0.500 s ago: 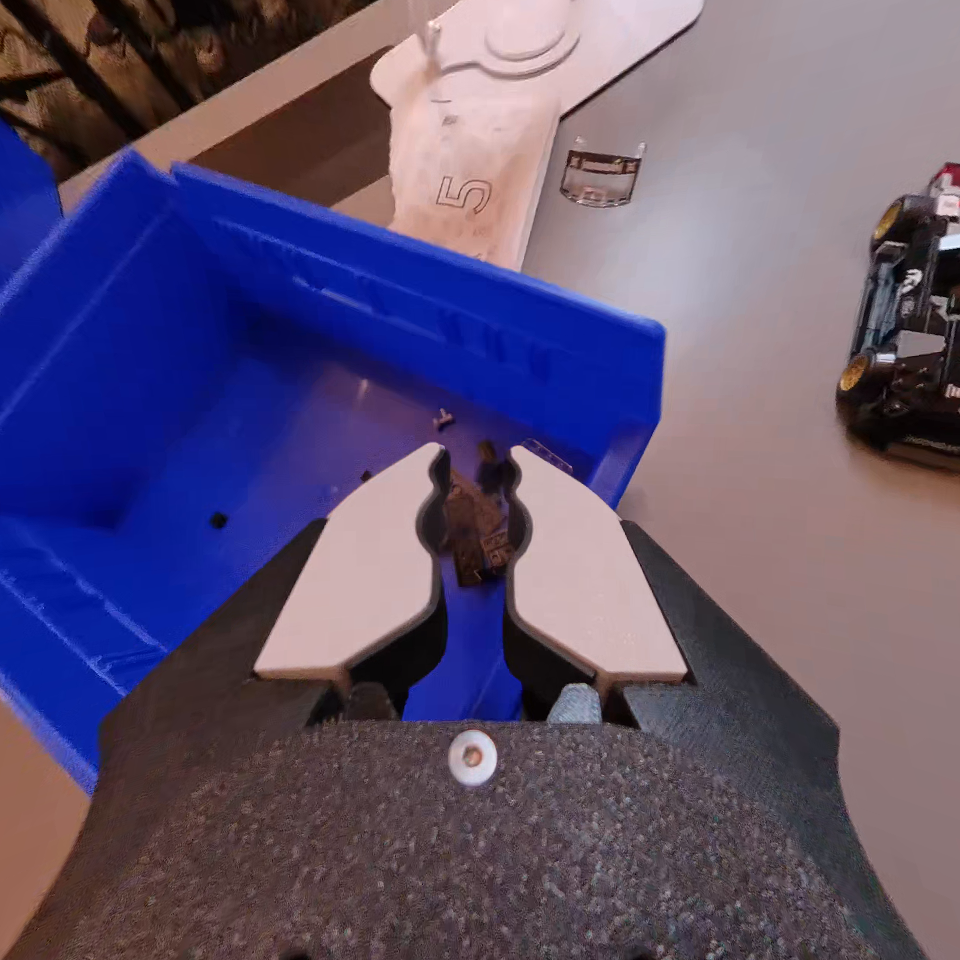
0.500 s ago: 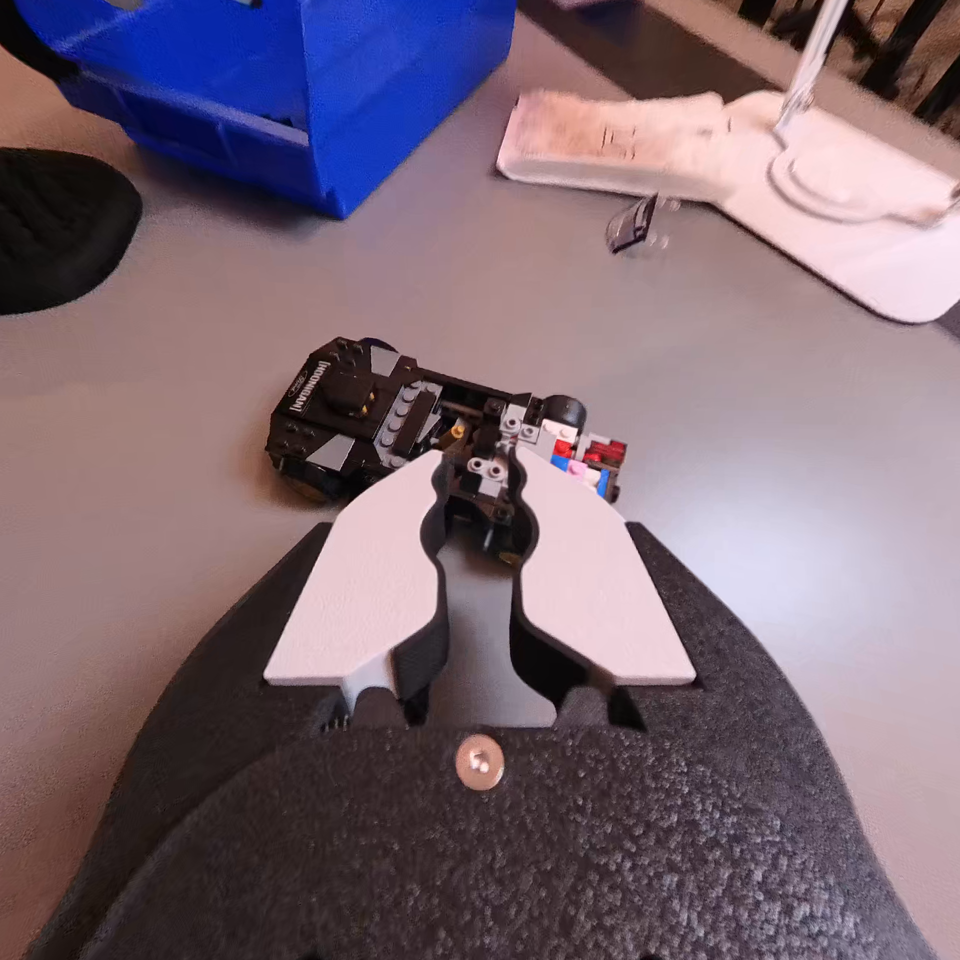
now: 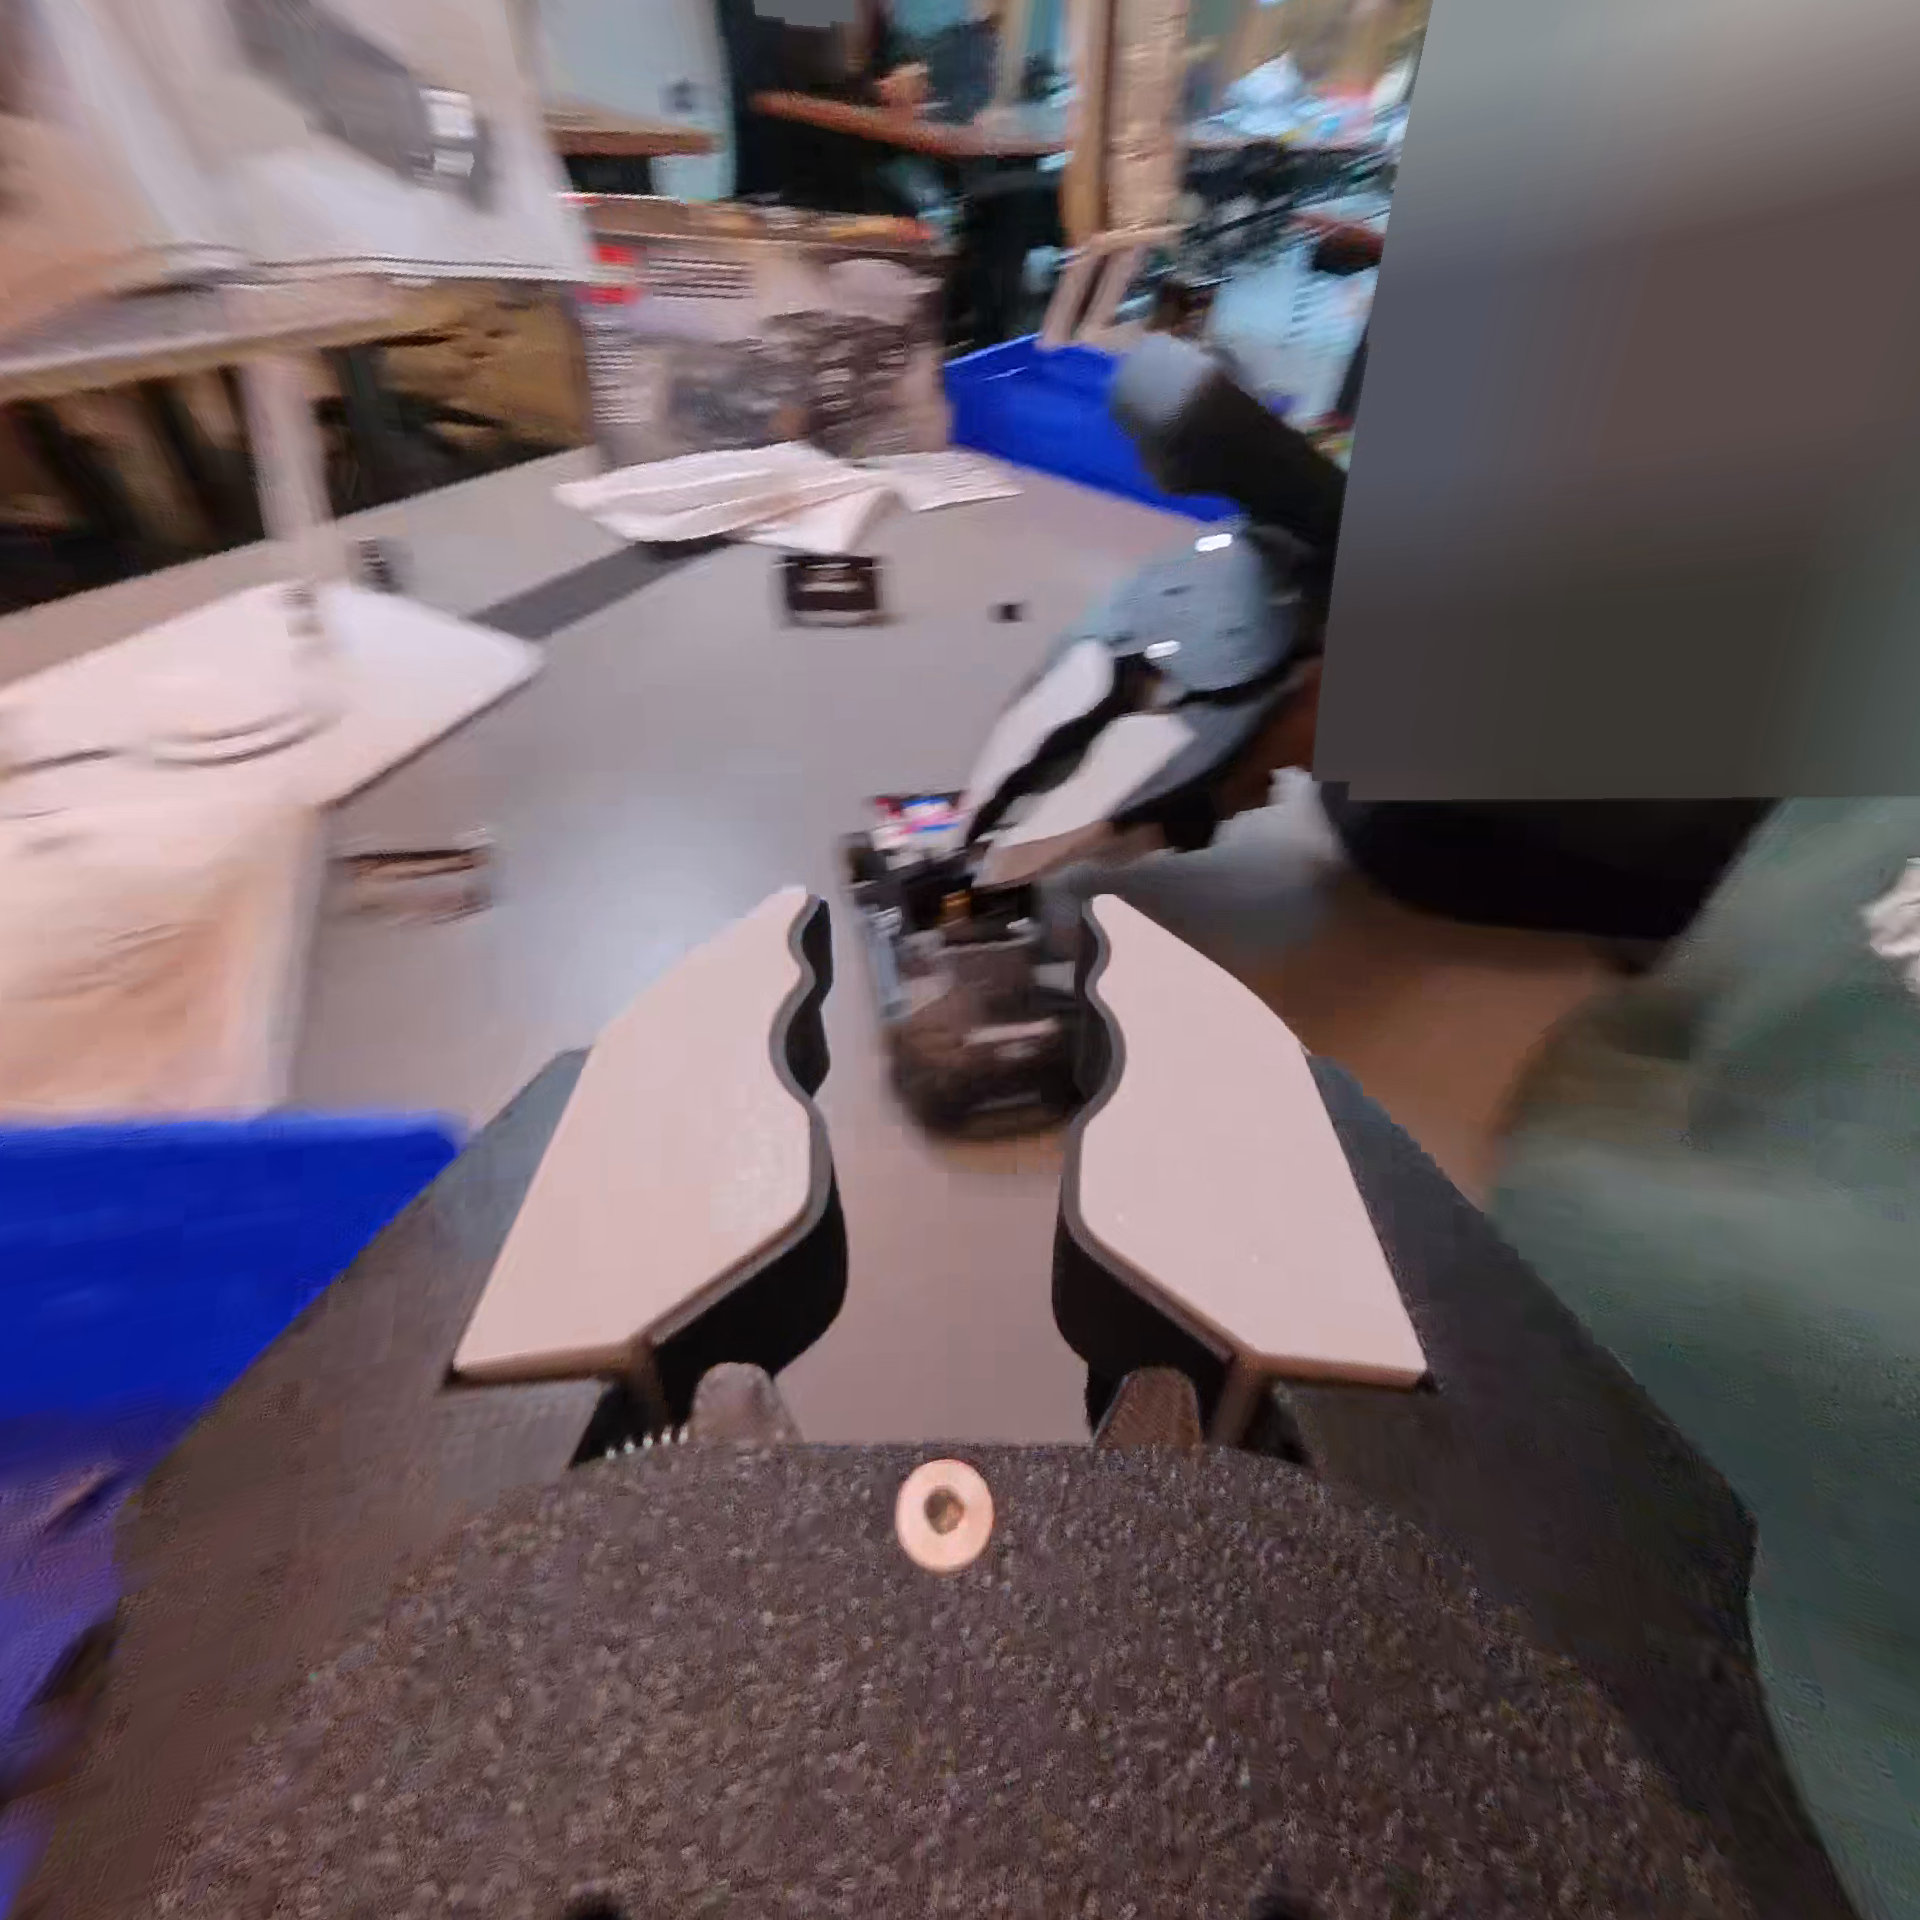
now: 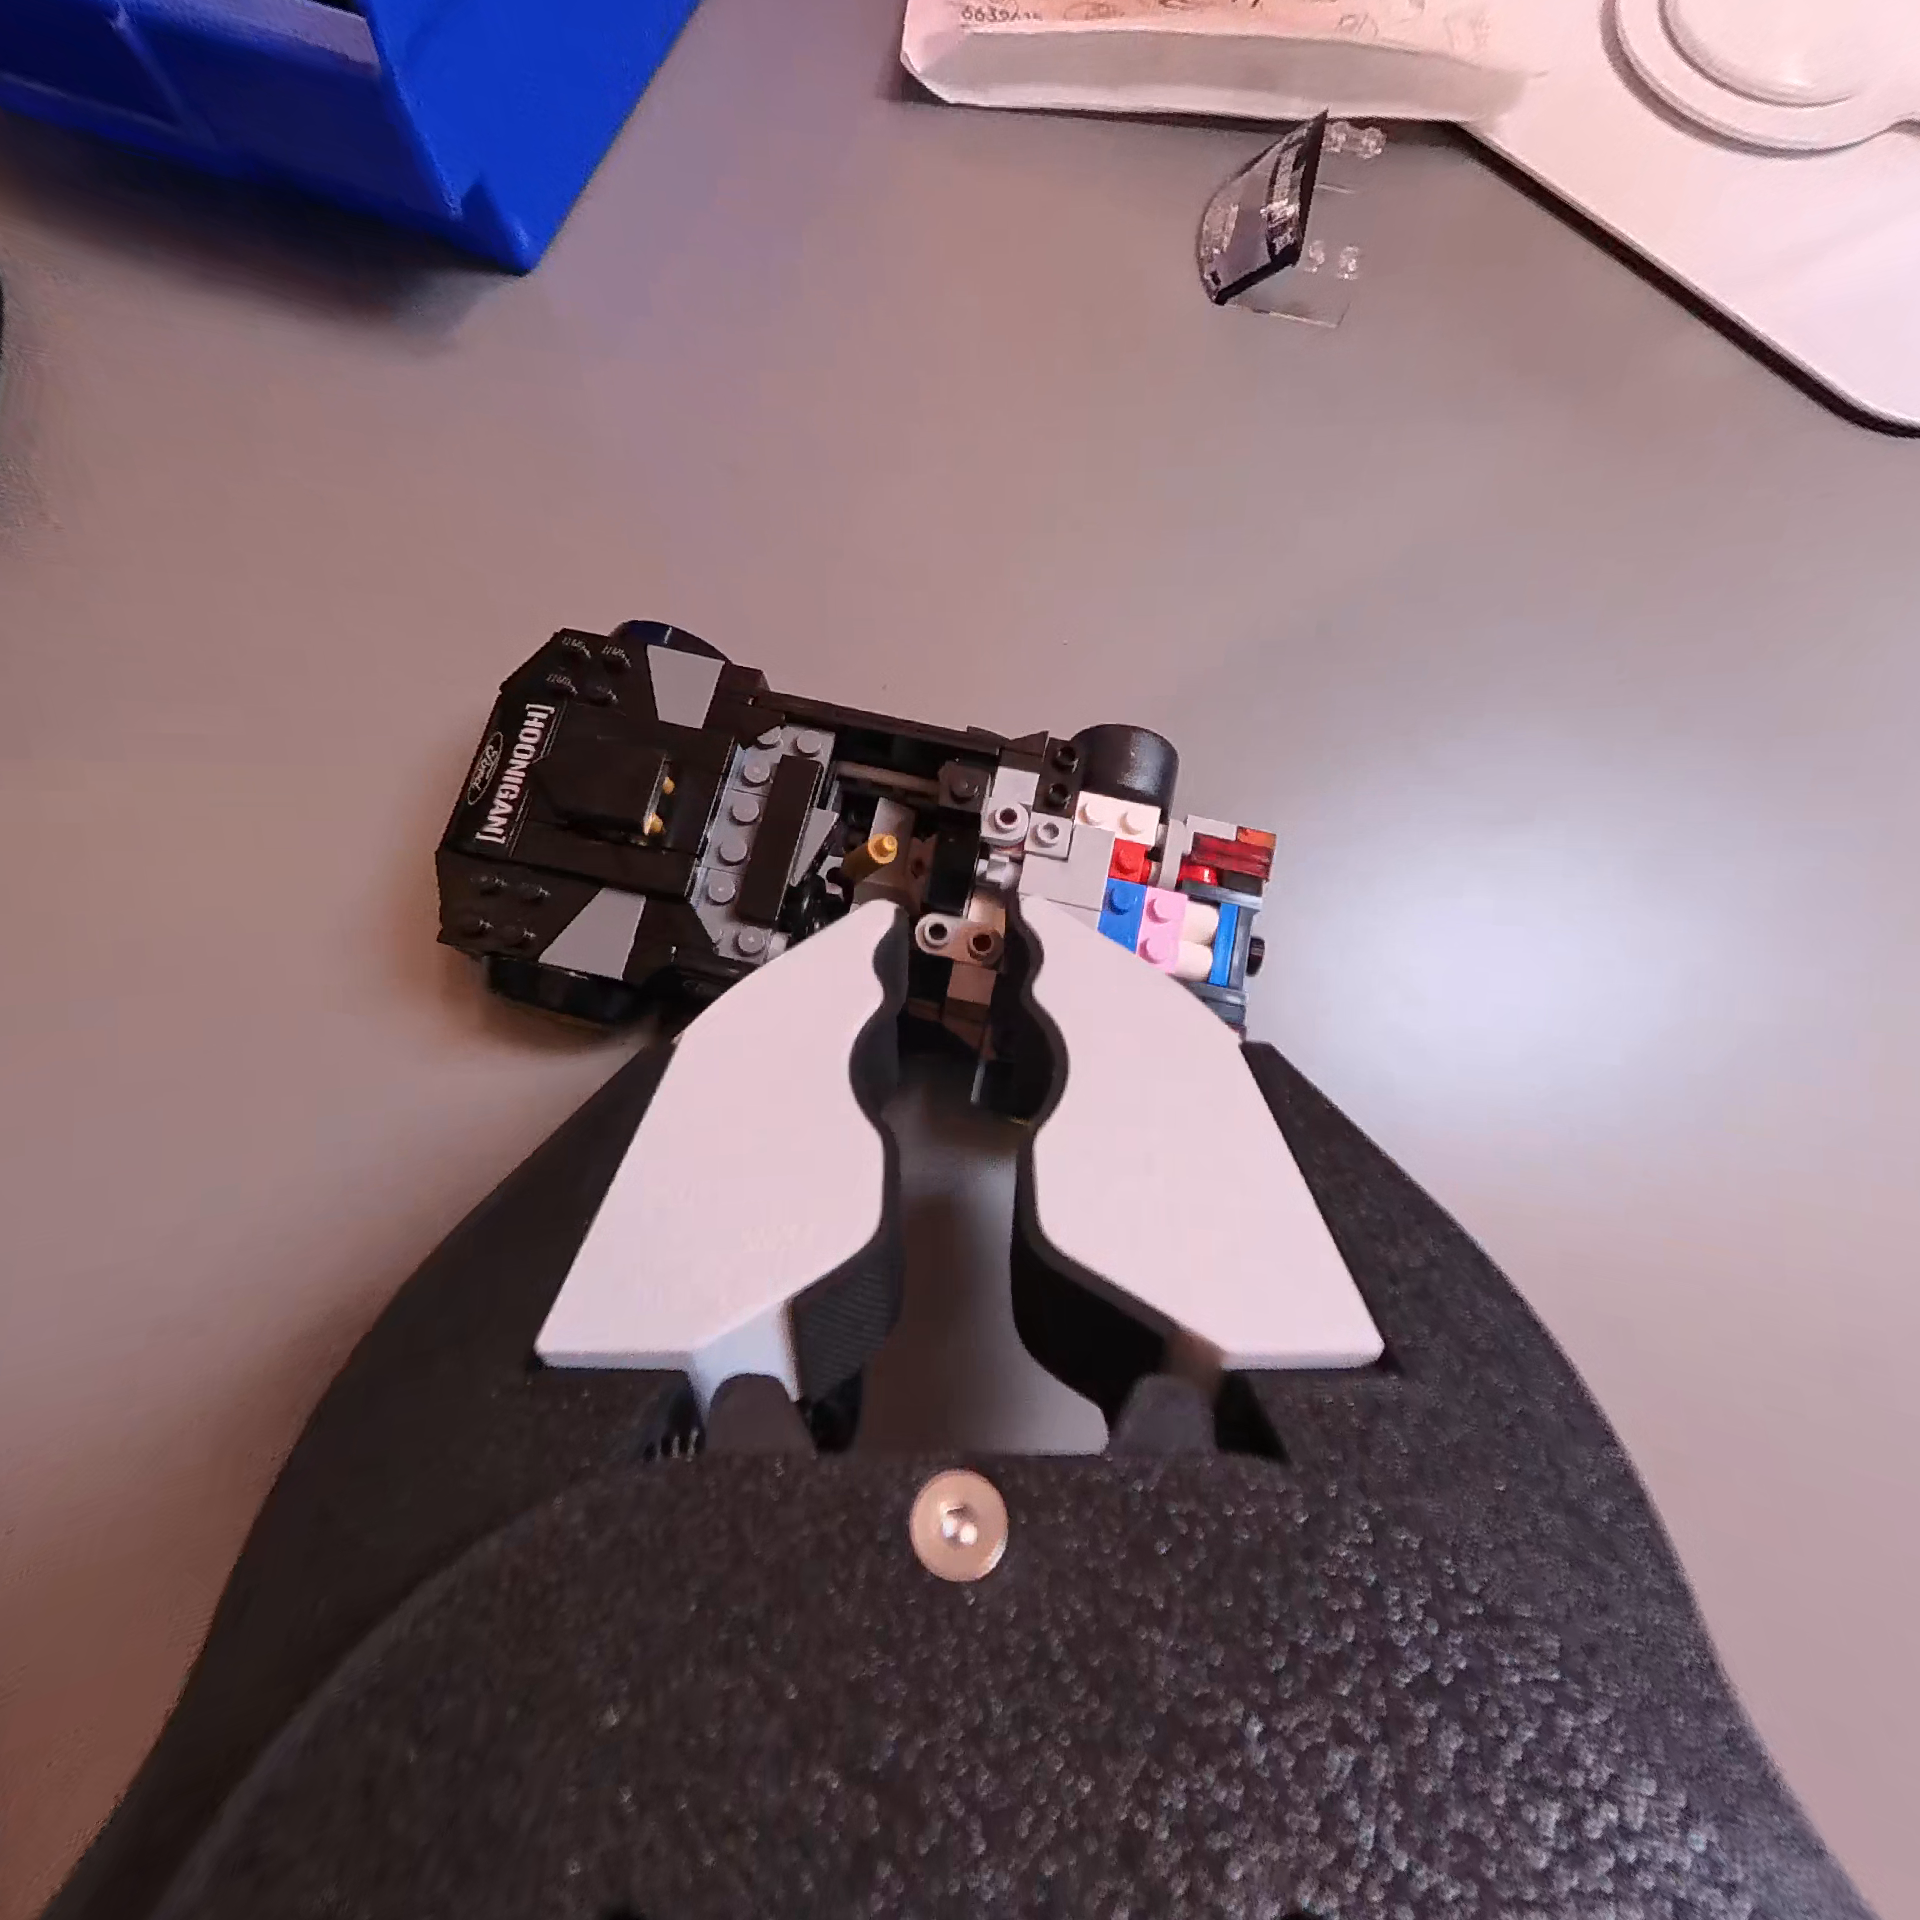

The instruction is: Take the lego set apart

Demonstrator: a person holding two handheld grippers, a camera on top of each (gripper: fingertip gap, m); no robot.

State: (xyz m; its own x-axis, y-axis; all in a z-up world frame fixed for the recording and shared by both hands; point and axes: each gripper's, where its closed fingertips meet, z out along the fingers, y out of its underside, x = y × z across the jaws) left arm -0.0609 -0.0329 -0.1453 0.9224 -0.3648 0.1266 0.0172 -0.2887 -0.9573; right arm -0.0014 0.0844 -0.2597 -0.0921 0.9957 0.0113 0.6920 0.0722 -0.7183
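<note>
The black lego car (image 4: 665, 821) lies on the grey table with its roof off and its coloured inner bricks showing. My right gripper (image 4: 956, 920) is shut on the car's near side at its middle. It also shows in the left wrist view (image 3: 1070, 748), reaching down onto the car (image 3: 966, 997), which is blurred there. My left gripper (image 3: 951, 914) is open and empty. It points at the car's end, and its fingers stand to either side of that end, just short of it.
A blue bin (image 4: 312, 104) stands at the far left and shows beside my left gripper (image 3: 208, 1226). A loose clear windshield piece (image 4: 1268, 218) lies near a white bag (image 4: 1195, 52) and a white stand base (image 4: 1766, 156). A person's green sleeve (image 3: 1714, 1247) is at right. About 20 centimeters separates my left fingertips from my right.
My left gripper has let go of the dark piece over the blue bin, opened, and swung right toward the car. My right gripper keeps its hold on the car.
</note>
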